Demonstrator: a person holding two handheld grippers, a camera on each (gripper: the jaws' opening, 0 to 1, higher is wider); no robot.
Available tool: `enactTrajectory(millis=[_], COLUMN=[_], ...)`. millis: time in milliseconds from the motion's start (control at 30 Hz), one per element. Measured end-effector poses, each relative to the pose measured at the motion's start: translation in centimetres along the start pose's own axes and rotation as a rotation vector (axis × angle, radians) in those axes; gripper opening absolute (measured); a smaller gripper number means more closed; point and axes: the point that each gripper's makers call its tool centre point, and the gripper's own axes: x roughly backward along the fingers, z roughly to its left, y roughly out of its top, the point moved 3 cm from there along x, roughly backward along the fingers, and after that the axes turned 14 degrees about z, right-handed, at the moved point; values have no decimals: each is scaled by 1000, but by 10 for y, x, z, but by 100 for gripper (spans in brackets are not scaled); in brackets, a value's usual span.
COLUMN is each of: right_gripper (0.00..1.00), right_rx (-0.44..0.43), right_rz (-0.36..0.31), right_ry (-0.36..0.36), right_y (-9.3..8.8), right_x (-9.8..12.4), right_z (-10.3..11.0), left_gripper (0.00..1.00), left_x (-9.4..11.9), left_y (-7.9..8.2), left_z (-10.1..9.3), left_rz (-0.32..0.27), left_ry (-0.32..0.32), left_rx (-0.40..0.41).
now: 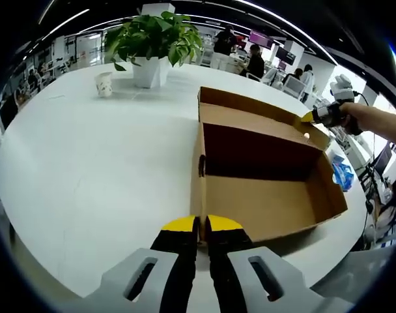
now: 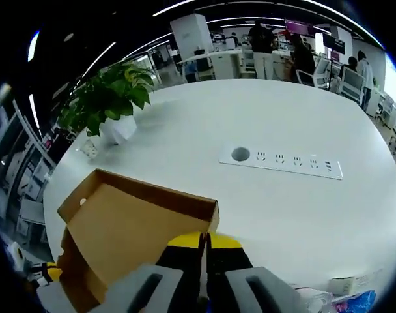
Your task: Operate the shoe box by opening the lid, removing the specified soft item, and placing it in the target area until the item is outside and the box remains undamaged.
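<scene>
The shoe box [image 1: 263,189] sits on the white desk [image 1: 100,176], its lid [image 1: 256,114] already swung up and back, and in the left gripper view the inside looks bare brown cardboard; we see no soft item in there, though the shadowed far end could hide something flat. Our left gripper [image 1: 201,228] has its jaws closed on the near wall of the box, pinching the thin card edge. Our right gripper [image 2: 204,242] is at the lid's free edge, jaws pressed together on that card too, and it shows in the left gripper view at the far corner of the box.

We judge this box light and stiff but easily creased: thin corrugated walls, a folded hinge, a finger hole in the side. Holding by the rim as we do now is sound, so long as we don't twist the two ends against each other; that hinge would tear first. A soft item, if it turns up, should be limp and light, best pinched at a fold.

Beyond the box stand a potted plant [image 1: 152,49] in a white pot and, beside it, a paper cup [image 1: 104,83], both well apart from the box. On the lid side, a socket strip [image 2: 281,161] is set into the desk, flush and no obstacle. People sit and stand well behind the box, off the desk. Open desk lies all around the box for setting something down.
</scene>
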Motion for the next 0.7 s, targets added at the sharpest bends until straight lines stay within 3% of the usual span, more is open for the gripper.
enactTrajectory(millis=[467,700], right_gripper=[0,0], right_rx=[42,103], right_rz=[-119,-177], right_ry=[29,46], right_y=[10,10], right_x=[27,46], right_z=[12,19], left_gripper=[2,2], left_x=[1,4], left_y=[-1,-2], left_z=[-1,-4], left_rz=[-3,-3], left_ry=[7,14], left_rx=[8,6])
